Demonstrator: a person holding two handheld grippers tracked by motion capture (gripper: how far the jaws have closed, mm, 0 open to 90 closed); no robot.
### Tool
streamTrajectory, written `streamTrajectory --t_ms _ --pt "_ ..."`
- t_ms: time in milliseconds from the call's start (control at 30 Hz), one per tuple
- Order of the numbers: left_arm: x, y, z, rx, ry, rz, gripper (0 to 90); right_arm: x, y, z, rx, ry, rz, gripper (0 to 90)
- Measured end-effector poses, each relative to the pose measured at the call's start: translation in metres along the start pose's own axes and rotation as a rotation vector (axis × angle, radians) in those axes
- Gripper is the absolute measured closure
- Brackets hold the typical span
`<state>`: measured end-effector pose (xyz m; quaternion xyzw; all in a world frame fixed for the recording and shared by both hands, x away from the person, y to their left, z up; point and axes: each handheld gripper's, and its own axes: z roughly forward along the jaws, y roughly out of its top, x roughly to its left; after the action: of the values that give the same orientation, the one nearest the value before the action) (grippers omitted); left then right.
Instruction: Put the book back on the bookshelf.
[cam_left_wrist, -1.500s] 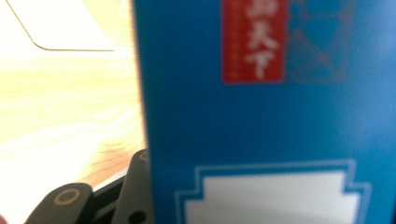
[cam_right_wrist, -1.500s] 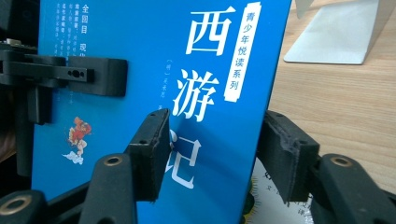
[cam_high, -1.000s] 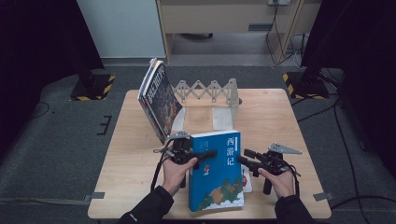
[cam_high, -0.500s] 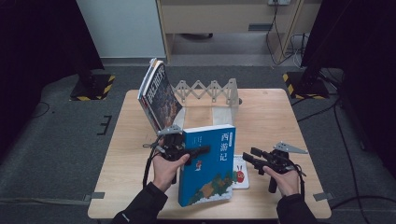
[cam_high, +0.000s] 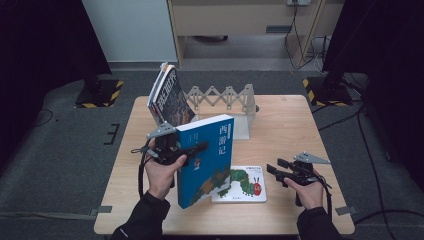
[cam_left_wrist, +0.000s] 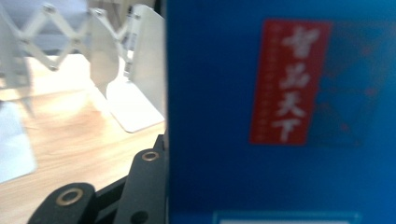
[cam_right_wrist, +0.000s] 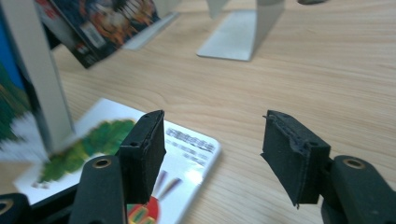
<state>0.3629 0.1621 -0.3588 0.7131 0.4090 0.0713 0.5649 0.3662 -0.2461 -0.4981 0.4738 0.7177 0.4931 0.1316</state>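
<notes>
My left gripper (cam_high: 199, 148) is shut on the left edge of a thick blue book (cam_high: 207, 157) with white characters on its cover. The book stands tilted on its bottom edge at the middle of the table. In the left gripper view the blue book (cam_left_wrist: 280, 116) shows its red label, with one black jaw beside it. A thin caterpillar picture book (cam_high: 241, 185) lies flat just right of the blue one. My right gripper (cam_high: 274, 171) is open to the right of the picture book, holding nothing. In the right gripper view the right gripper (cam_right_wrist: 212, 154) hovers over a corner of the picture book (cam_right_wrist: 93, 158).
A white expanding book rack (cam_high: 225, 97) stands at the back of the wooden table (cam_high: 300, 130), its metal end plate (cam_right_wrist: 238, 37) close ahead. A few books (cam_high: 167, 97) lean against the rack's left end. Bare tabletop lies to the right.
The blue book has risen from lying flat to standing tilted, held by my left gripper. My right gripper has drawn away to the right, and the picture book underneath has come into sight.
</notes>
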Motion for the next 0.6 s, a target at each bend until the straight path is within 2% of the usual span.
streamTrajectory --t_ms 200,367,533,600 --pt "0.006 0.013 -0.007 -0.03 0.052 0.019 60.4 -0.009 -0.004 -0.001 0.062 -0.094 -0.046 33.7" --pt "0.013 0.025 -0.008 -0.058 0.087 0.015 60.4 -0.018 -0.01 0.002 0.157 -0.159 -0.076 28.5" --pt "0.019 0.038 -0.006 -0.076 0.131 0.027 60.4 -0.025 -0.015 0.006 0.213 -0.196 -0.101 22.2" --pt "0.021 0.042 -0.005 -0.087 0.143 0.031 60.4 -0.027 -0.017 0.007 0.231 -0.203 -0.094 21.1"
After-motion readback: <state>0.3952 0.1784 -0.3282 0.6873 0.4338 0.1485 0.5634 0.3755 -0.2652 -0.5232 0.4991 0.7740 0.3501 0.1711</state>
